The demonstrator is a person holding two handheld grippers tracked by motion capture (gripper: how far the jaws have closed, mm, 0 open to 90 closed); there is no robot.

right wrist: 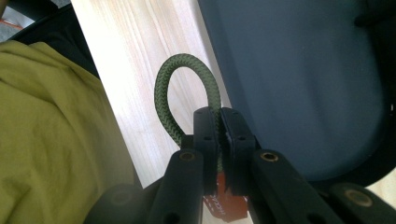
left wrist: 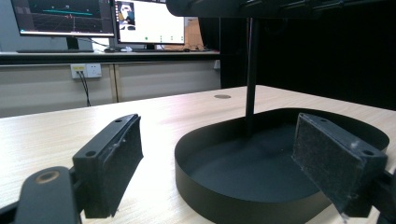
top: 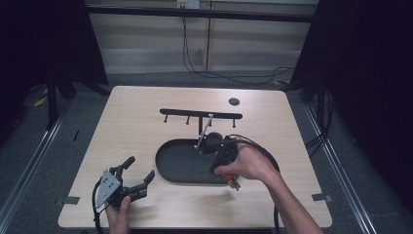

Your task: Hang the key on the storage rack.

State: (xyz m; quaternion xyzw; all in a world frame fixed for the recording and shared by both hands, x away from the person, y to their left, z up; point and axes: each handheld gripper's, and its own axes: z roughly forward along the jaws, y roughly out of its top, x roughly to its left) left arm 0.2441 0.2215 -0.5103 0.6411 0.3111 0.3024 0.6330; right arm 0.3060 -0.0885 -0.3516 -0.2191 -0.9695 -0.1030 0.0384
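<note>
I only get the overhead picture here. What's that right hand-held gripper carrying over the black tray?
Observer: The right hand-held gripper is shut on a green braided cord loop.
Operator: Anything else on that cord?
Observer: A red piece hangs below the jaws; I can't tell what it is.
Operator: And the left one, has it got anything?
Observer: No. The left hand-held gripper is open with nothing between its jaws, pointing at the black tray and the upright post rising from it.
</note>
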